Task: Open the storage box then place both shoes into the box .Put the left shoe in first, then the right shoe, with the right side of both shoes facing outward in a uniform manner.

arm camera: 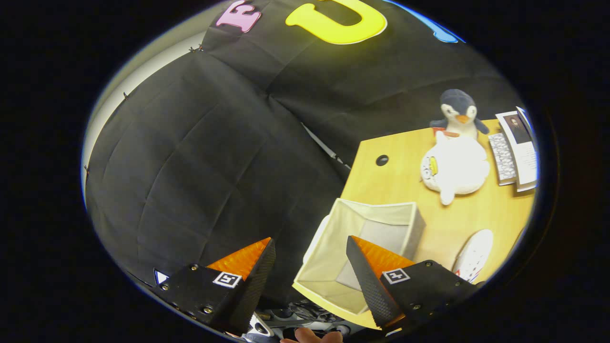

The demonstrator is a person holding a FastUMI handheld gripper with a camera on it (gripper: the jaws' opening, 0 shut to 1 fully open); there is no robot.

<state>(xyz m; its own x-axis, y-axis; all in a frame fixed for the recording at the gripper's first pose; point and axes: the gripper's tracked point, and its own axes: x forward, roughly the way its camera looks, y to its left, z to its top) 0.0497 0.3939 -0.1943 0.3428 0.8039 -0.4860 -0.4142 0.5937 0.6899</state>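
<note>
A black cloth wall of the booth, creased and pinned at its seams, takes up the left and middle of the scene, with a strip of pale wall past its upper left edge; the gripper hangs in front of it with its fingers spread wide and nothing between them; just beyond the right finger, an open cream fabric storage box sits at the near corner of a light wooden table, its inside bare; a round cable hole lies in the tabletop beyond the box; further right a plush penguin rests on the wood, with printed papers just beside it at the table's far edge; a white shoe lies on the table near the box, right of the right finger.
</note>
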